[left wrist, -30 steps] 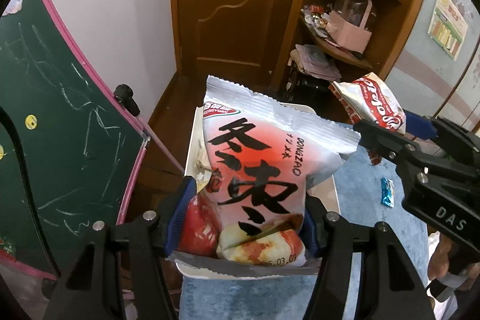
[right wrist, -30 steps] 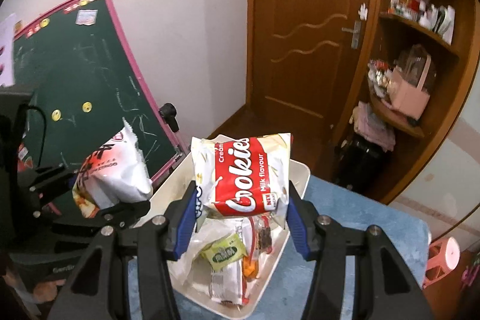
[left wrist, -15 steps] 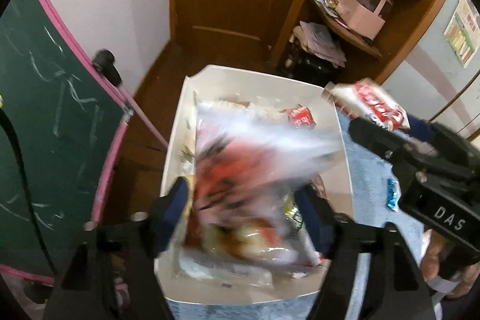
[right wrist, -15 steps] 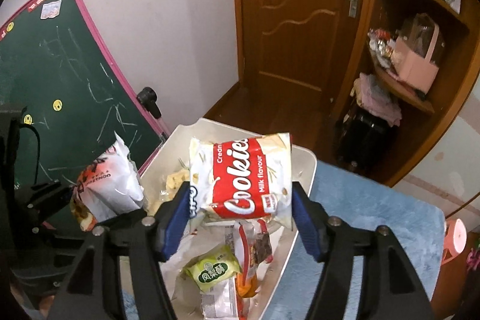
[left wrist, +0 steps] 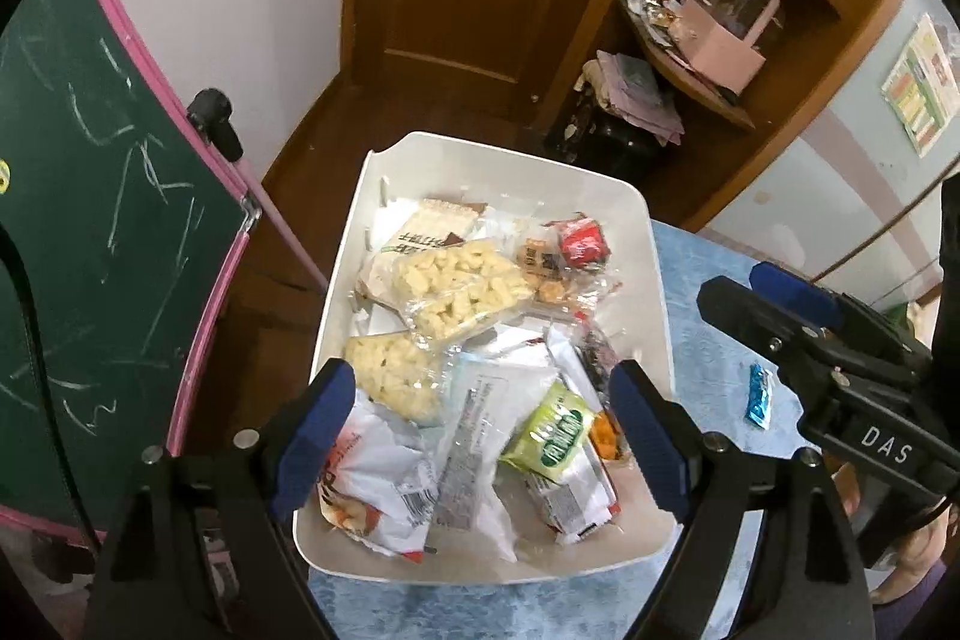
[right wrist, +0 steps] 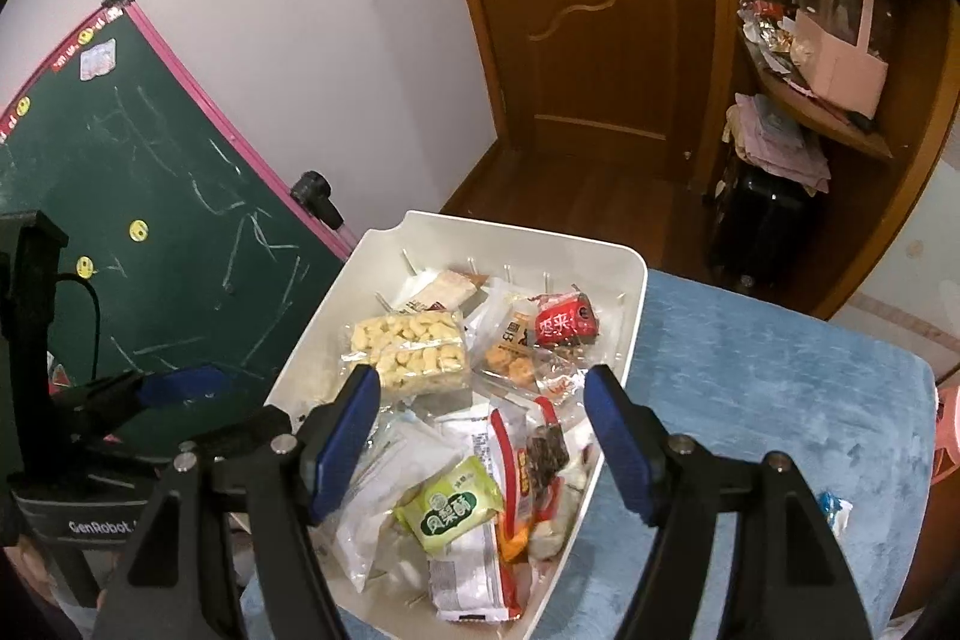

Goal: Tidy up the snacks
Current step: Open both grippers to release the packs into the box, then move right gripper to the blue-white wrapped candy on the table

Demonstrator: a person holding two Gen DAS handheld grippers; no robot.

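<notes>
Both grippers, left (left wrist: pixel 480 424) and right (right wrist: pixel 483 436), hang released above the white plastic tray (left wrist: pixel 516 160); the blue wrapper (left wrist: pixel 759 395) beside it should get grabbed next.

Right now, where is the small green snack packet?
The green packet lies in the white tray near its front right corner, on other wrappers beside an orange snack; in the right wrist view it sits between the open claw's fingers.

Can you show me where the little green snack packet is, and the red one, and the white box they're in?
green snack packet (left wrist: pixel 549 430), left wrist view, its label.
red packet (right wrist: pixel 566 322), right wrist view, its front.
white box (left wrist: pixel 657 292), left wrist view, right rim.
</notes>
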